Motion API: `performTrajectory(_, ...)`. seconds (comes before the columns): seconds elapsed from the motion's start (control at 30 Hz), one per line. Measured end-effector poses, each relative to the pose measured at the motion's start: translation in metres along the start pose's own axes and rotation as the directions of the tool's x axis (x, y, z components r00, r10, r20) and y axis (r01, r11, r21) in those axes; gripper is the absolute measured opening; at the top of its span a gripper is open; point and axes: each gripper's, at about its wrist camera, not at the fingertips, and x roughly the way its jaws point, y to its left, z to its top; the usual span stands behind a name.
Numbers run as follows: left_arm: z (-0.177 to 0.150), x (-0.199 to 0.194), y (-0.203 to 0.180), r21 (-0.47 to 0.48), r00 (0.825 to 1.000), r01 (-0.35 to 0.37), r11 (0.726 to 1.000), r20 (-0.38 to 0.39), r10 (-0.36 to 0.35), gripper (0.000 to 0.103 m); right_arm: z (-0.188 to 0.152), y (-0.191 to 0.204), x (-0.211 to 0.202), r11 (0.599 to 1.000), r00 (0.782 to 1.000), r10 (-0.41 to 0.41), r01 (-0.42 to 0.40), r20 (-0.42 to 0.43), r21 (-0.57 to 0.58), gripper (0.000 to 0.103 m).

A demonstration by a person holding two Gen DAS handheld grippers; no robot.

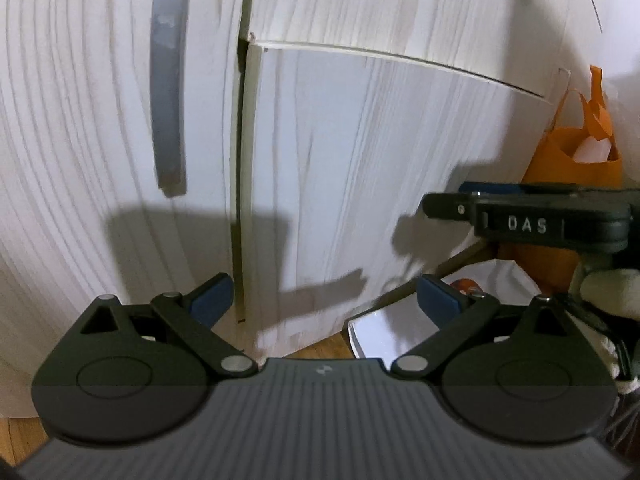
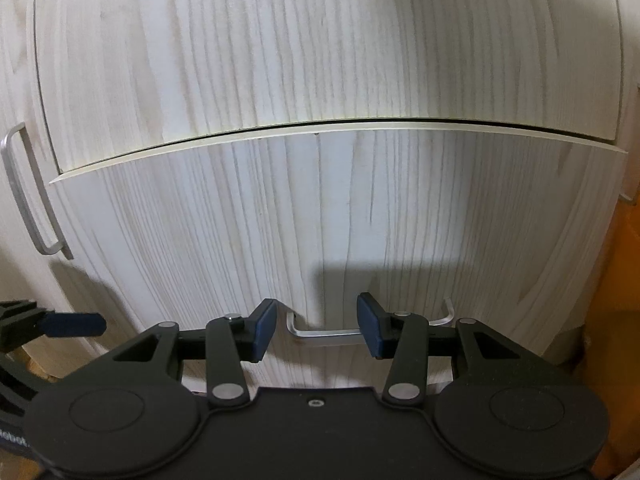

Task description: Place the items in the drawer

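Drawer front filled the right wrist view, and low on it sat the metal handle, its bar lying between the blue pads of the right tongs, which stood part open around it, gripping nothing. The left tongs gaped wide and empty, facing the seam between the cabinet door and the drawers. Beyond them an orange bag and white packets lay on the wooden floor. The drawer looked almost shut; if the right tongs closed off the bar, or pulled askew, they could slip off the smooth handle.
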Motion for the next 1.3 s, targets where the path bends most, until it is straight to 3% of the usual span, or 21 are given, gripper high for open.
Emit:
performTrajectory(0.2,0.004,0.026,0.012,0.039,0.999,-0.019,0.999,-0.047,0.021,0.099,0.004,-0.006,0.002,1.000,1.000,-0.009,0.009,0.000,-0.002,0.051)
performTrajectory(0.6,-0.003,0.029,0.010,0.017,0.996,-0.053,0.998,-0.070,0.054,0.099,0.007,-0.022,0.002,1.000,1.000,-0.014,0.014,-0.008,-0.002,0.053)
performTrajectory(0.73,-0.011,0.019,-0.028,-0.005,0.995,-0.077,0.997,-0.064,0.076,0.099,0.009,-0.025,0.000,0.999,0.999,-0.026,0.026,-0.021,-0.018,0.054)
performTrajectory(0.97,-0.014,0.030,-0.018,-0.005,0.993,-0.085,0.996,-0.078,0.085,0.099,0.007,-0.025,0.000,0.998,0.999,-0.039,0.038,-0.028,-0.047,0.058)
performTrajectory(1.2,-0.013,0.032,-0.005,-0.006,0.990,-0.105,0.994,-0.097,0.104,0.099,0.010,0.012,0.024,0.997,0.999,-0.043,0.041,-0.030,-0.064,0.077)
performTrajectory(1.3,-0.010,0.028,0.002,-0.015,0.989,-0.115,0.993,-0.094,0.113,0.099,0.010,0.010,0.025,0.998,0.999,-0.033,0.031,-0.037,-0.049,0.079)
